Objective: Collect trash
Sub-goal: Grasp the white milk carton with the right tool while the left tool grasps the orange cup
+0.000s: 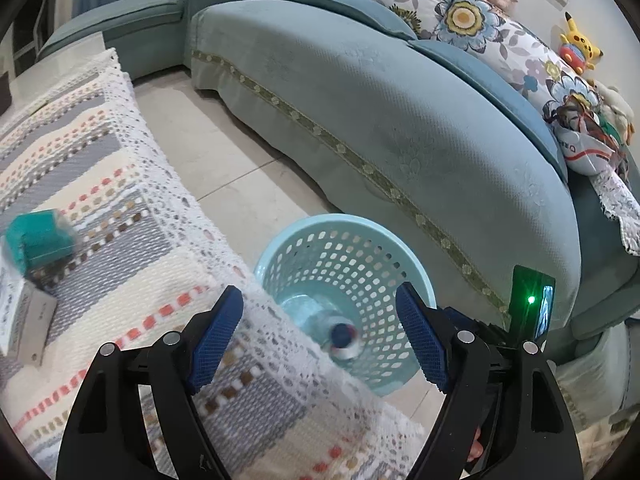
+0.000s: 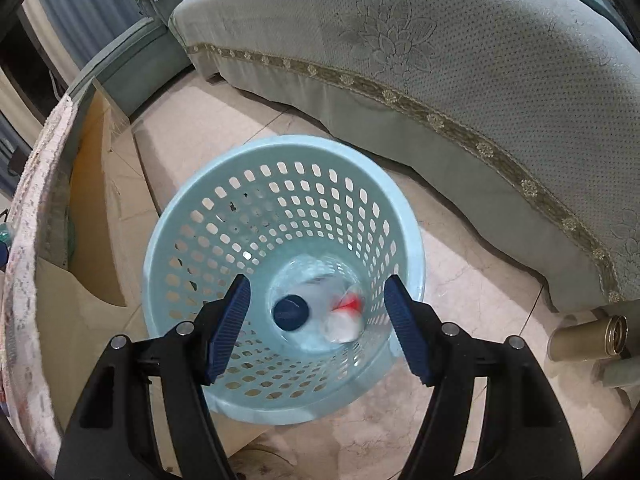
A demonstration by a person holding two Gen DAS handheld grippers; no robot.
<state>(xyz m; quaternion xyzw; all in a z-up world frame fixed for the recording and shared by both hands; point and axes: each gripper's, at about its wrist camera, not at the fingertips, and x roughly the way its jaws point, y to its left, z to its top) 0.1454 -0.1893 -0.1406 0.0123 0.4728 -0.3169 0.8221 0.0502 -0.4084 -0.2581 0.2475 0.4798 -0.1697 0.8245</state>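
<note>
We see a counter (image 1: 100,208) draped in a striped woven cloth (image 1: 132,272) with a lace edge; a teal box (image 1: 40,238) and a white carton (image 1: 24,316) rest on it. Beside it, on the tiled floor (image 2: 460,280), stands a perforated light-blue basket (image 2: 192,216), near the sofa (image 1: 380,120).

Home living room: teal sofa (image 1: 360,120), floral cushions (image 1: 472,20), plush toys (image 1: 578,44).

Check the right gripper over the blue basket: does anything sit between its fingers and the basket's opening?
Nothing visible does. The right gripper hangs open directly above the basket, its mouth uncovered. A clear bottle with a dark cap already lies at the bottom, blurred. The lace-edged tablecloth stays off to the side.
</note>
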